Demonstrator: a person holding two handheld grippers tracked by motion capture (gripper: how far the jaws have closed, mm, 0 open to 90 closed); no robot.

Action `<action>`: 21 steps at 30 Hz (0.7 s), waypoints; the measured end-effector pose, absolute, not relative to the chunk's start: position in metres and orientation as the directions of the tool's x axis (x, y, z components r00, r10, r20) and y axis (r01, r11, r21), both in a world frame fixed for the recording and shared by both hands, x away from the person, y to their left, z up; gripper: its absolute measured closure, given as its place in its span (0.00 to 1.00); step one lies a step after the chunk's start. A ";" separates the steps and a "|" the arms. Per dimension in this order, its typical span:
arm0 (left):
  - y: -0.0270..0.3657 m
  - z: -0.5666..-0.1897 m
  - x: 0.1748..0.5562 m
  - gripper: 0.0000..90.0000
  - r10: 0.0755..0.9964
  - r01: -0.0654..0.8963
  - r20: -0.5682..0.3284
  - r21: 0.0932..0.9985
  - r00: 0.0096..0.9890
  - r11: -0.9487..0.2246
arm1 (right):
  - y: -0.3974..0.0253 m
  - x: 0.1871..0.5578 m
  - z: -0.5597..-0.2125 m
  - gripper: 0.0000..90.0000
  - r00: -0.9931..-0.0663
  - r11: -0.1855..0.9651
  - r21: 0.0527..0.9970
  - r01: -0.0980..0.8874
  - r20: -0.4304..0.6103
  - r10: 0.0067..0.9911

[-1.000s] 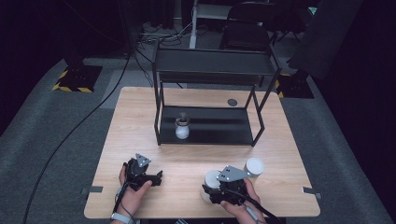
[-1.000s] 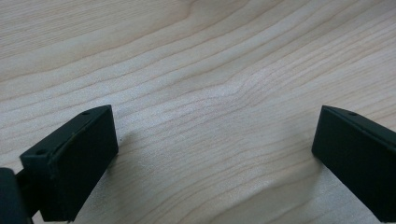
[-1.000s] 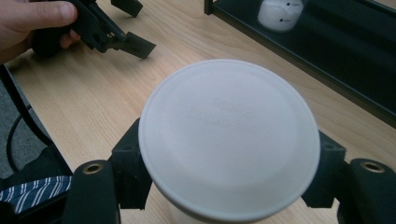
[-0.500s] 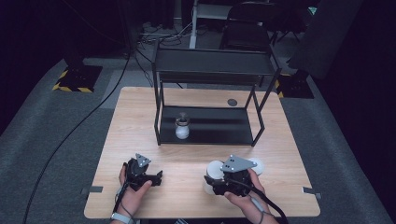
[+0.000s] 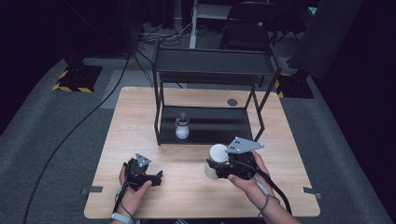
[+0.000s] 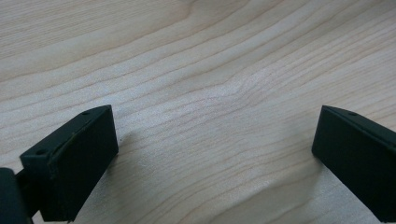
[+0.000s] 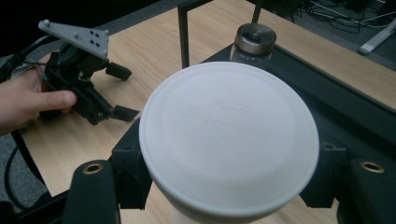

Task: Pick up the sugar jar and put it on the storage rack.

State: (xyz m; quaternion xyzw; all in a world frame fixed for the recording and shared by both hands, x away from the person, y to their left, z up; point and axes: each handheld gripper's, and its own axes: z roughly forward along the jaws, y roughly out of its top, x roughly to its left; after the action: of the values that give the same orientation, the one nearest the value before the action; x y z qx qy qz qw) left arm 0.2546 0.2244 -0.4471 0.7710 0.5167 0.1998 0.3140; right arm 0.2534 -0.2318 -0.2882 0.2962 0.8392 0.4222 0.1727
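A white, round-lidded container [image 5: 217, 153] is held just above the table in front of the rack, my right gripper [image 5: 215, 168] shut on its body. In the right gripper view its lid [image 7: 229, 135] spans the space between the jaws, which press on the sides below it. A small glass jar [image 5: 182, 128] with white contents and a metal cap [image 7: 254, 39] stands on the lower shelf of the black rack [image 5: 210, 126]. My left gripper [image 5: 156, 177] rests near the table's front left, open, with bare wood between its jaws [image 6: 210, 154].
The black two-tier rack [image 7: 327, 107] stands at the middle back of the wooden table [image 5: 140, 112]. A small dark disc [image 5: 232, 102] lies behind the rack. Cables trail from both grippers off the front edge.
My right gripper has carried the white container away from the front edge toward the rack and a little higher. The left gripper has stayed put.
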 end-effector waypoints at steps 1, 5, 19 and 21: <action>0.224 -0.447 0.255 0.00 0.922 0.671 -0.016 0.691 0.386 -0.269 | -0.232 0.256 -0.286 0.38 -0.764 0.465 0.812 0.352 -0.038 0.644; 0.224 -0.447 0.255 0.00 0.922 0.671 -0.016 0.691 0.386 -0.269 | -0.231 0.265 -0.280 0.38 -0.762 0.460 0.817 0.347 -0.040 0.646; 0.224 -0.447 0.255 0.00 0.922 0.672 -0.016 0.690 0.386 -0.269 | -0.222 0.301 -0.270 0.38 -0.738 0.459 0.819 0.343 -0.067 0.672; 0.224 -0.447 0.255 0.00 0.922 0.671 -0.017 0.691 0.386 -0.269 | -0.220 0.307 -0.270 0.38 -0.733 0.458 0.819 0.345 -0.069 0.676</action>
State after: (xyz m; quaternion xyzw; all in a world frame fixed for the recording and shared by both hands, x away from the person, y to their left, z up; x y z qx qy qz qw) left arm 0.2546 0.2244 -0.4471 0.7710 0.5167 0.1997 0.3140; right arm 0.3072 -0.2201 -0.2703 0.3073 0.8308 0.4201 0.1971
